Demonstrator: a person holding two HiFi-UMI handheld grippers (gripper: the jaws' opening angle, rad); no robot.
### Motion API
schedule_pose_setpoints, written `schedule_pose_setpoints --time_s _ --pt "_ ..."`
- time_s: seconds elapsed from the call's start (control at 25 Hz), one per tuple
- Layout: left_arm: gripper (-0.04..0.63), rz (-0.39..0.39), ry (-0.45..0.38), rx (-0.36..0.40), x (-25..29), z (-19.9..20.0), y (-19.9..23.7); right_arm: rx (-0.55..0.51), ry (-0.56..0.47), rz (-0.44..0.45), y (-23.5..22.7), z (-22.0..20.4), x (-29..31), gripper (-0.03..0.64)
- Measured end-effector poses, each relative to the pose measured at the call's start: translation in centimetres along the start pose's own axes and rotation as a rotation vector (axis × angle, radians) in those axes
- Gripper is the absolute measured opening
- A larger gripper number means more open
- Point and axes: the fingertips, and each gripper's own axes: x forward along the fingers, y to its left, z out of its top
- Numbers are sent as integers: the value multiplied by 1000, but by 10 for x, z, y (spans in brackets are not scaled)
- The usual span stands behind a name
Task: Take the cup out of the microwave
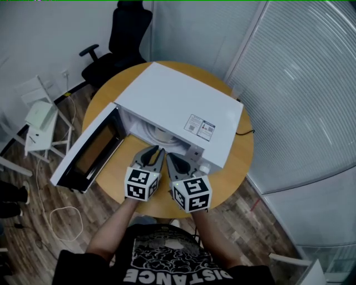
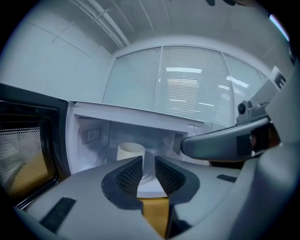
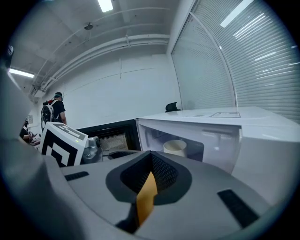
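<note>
The room looks dim and a bit blue. A lamp [image 3: 105, 4] glows bright above me. My gripper views bend round, with dark corners and blurry close parts.

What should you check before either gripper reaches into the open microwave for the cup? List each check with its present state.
1. Microwave door swung open: ok.
2. Cup upright inside the microwave: ok.
3. Left gripper jaws wide enough for the cup: not ok, only a narrow gap.
4. Right gripper ready to grasp: not ok, jaws shut, nothing held.
5. Cup free of liquid: cannot tell.
</note>
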Motion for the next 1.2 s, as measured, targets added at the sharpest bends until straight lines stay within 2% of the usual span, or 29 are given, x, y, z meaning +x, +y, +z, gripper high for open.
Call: schedule_pose_setpoints --time_s 0.08,0.52,0.76,1.2 --pt "100 -27 7 0 5 0 4 1 4 -16 0 1 5 15" --pt "178 -124 24 34 34 -3 28 17 28 -92 -1 -1 26 15" --pt "268 -148 52 34 50 -12 42 29 42 -124 -4 -8 36 15" --pt "408 -235 50 34 75 -17 49 35 47 -162 -8 -8 48 15"
